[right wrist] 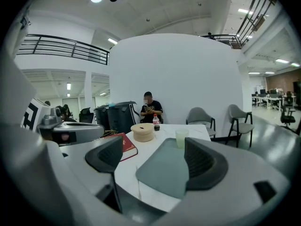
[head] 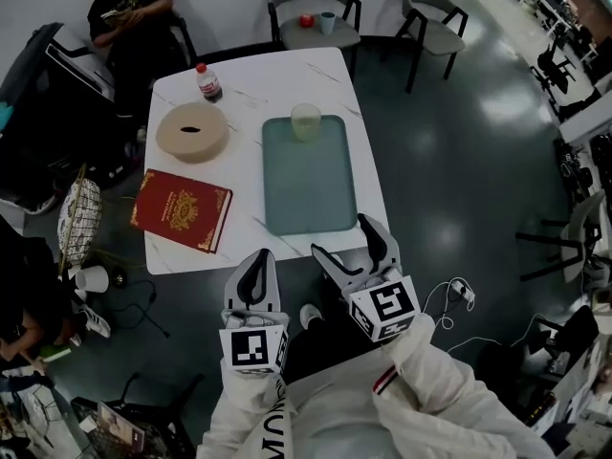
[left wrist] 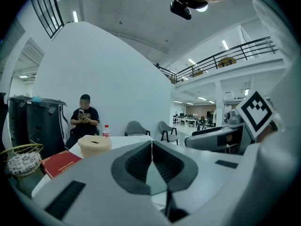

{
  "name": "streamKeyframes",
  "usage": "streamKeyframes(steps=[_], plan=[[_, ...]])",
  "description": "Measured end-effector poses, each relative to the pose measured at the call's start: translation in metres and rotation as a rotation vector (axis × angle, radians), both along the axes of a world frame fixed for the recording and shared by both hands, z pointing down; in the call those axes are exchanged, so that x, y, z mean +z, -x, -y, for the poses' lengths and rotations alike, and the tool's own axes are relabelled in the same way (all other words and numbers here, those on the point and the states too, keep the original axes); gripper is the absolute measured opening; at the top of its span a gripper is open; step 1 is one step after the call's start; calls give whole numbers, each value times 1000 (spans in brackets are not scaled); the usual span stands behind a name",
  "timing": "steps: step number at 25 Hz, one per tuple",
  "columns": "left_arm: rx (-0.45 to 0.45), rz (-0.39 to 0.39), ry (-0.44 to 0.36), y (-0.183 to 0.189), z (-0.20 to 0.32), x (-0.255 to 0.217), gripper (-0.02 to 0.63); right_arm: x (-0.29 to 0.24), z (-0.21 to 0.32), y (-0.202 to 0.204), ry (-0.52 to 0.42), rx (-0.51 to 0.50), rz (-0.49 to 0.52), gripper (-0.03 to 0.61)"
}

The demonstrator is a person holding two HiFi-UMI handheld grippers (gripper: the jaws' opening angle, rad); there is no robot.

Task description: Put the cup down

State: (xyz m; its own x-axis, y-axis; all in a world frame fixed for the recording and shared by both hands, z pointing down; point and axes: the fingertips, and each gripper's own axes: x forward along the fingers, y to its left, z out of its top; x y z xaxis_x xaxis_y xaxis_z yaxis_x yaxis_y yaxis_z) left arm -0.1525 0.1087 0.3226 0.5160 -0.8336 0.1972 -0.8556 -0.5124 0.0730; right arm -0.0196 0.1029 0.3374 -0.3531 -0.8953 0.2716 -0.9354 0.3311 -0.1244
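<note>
Two grippers hang low in front of me, just off the near edge of the white desk, and neither carries anything. My left gripper has its jaws pressed together with nothing between them. My right gripper has its jaws spread wide, and through the gap I see only the tray and the desk surface beyond.

The cup, pale and translucent, stands upright on the far end of the grey-green tray, well apart from both grippers. The tray lies lengthwise on the right half of the desk, its near end close to the desk's edge.

To the left of the tray, a red book with a gold pattern lies flat and slightly askew near the front. Behind it sits a round beige container with a slot in its top. A small bottle with a red cap stands upright at the far left corner. Beyond that corner a person in a dark top sits on a chair
</note>
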Motion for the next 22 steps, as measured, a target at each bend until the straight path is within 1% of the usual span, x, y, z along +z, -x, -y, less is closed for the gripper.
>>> streamKeyframes(steps=[3, 6, 7, 10, 13, 15, 17, 18, 22], plan=[[-5, -3, -8, 6, -9, -6, 12, -9, -10, 6, 3, -16, 10, 414], [-7, -2, -11, 10, -19, -15, 12, -17, -22, 12, 14, -36, 17, 399], [-6, -1, -13, 11, -22, -19, 12, -21, -26, 14, 13, -42, 15, 384], [-5, -1, -16, 11, -30, -27, 12, -32, -35, 16, 9, -56, 12, 367], [-1, 0, -18, 8, -35, -34, 12, -40, -40, 12, 8, -57, 21, 367], [7, 1, -17, 3, -38, -38, 12, -46, -43, 9, 3, -55, 19, 335], [17, 3, -15, -2, -40, -39, 12, -48, -47, 7, 2, -57, 18, 331], [21, 3, -13, -5, -41, -38, 12, -48, -49, 6, 5, -57, 18, 312], [43, 4, -4, -20, -44, -37, 12, -43, -59, 2, 37, -65, 31, 261]])
